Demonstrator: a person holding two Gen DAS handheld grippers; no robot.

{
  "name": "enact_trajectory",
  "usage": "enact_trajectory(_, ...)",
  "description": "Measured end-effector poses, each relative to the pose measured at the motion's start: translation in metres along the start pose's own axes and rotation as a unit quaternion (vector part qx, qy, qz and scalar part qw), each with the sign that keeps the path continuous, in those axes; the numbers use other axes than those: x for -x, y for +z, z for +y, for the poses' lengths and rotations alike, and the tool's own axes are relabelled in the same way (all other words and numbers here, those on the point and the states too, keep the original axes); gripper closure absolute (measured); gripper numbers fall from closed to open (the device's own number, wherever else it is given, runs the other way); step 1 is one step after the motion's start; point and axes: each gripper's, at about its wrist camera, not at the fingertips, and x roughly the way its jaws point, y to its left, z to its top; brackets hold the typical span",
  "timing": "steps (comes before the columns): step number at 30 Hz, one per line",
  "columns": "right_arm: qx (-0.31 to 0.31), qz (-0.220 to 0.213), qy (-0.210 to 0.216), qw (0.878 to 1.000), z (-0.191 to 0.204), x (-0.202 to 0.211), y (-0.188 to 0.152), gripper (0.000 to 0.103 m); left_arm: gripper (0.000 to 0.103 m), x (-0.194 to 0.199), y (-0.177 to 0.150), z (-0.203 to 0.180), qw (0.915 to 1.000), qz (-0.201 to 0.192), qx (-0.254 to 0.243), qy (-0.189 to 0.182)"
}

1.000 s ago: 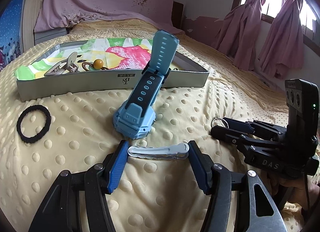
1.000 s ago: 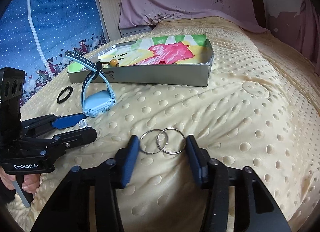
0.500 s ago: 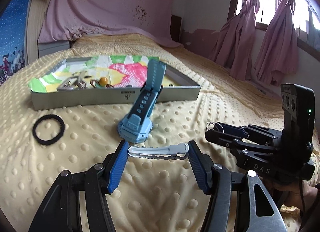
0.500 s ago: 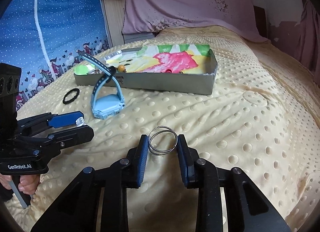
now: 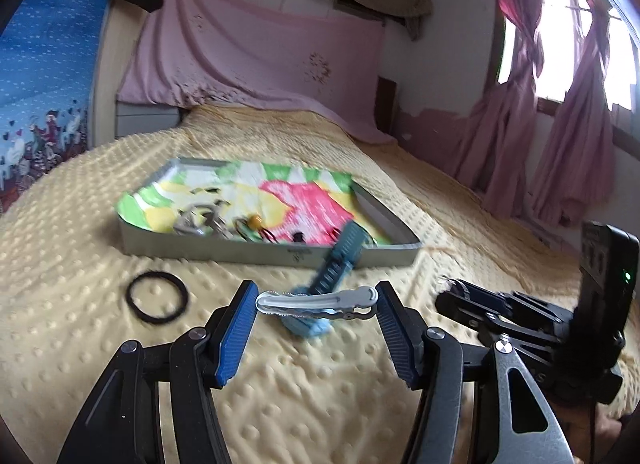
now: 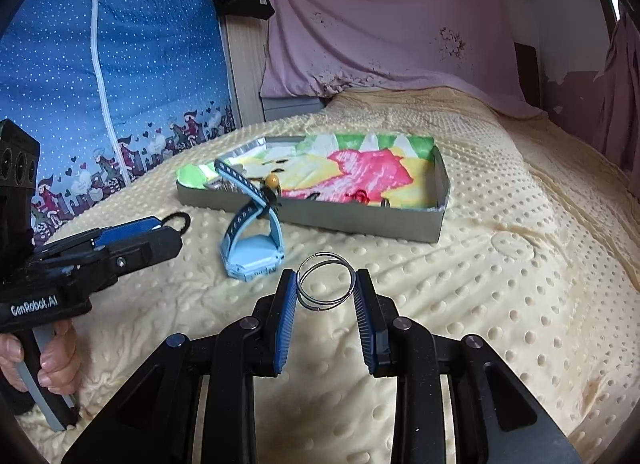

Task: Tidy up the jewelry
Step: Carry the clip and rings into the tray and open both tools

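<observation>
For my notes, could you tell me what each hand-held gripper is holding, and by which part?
Left hand-held gripper: hair clip, by its two ends. Right hand-held gripper: rings, by their opposite rims.

Yellow dotted bedspread [image 6: 500, 264], pink sheet [image 6: 380, 48] on the wall, blue patterned wardrobe [image 6: 112, 64], pink curtains [image 5: 560, 124].
</observation>
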Motion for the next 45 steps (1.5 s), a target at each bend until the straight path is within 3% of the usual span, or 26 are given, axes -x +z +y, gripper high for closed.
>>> enact_trajectory(12, -0.021, -0.032, 0.000, 0.999, -0.018, -0.010, 0.035, 0.077, 0.045, -0.028, 0.034, 0.040, 0.9987, -0.006, 0.042, 0.028)
enact_trajectory(21, -0.036, -0.007, -0.006, 0.999, -0.032, -0.082, 0.064, 0.077, 0.045, -0.087, 0.068, 0.058, 0.9987, 0.023, 0.040, 0.024)
enact_trajectory(27, -0.066, 0.029, -0.006, 0.997, -0.047, -0.118, 0.066, 0.077, 0.045, -0.118, 0.073, 0.065, 0.9974, 0.051, 0.044, 0.026)
enact_trajectory(39, -0.069, 0.069, -0.010, 0.995, -0.053, -0.145, 0.067, 0.077, 0.045, -0.149, 0.074, 0.049, 0.9944, 0.090, 0.002, 0.056)
enact_trajectory(45, -0.065, 0.080, -0.013, 0.995, -0.053, -0.148, 0.069, 0.077, 0.045, -0.157, 0.071, 0.052, 0.9929, 0.103, 0.012, 0.058)
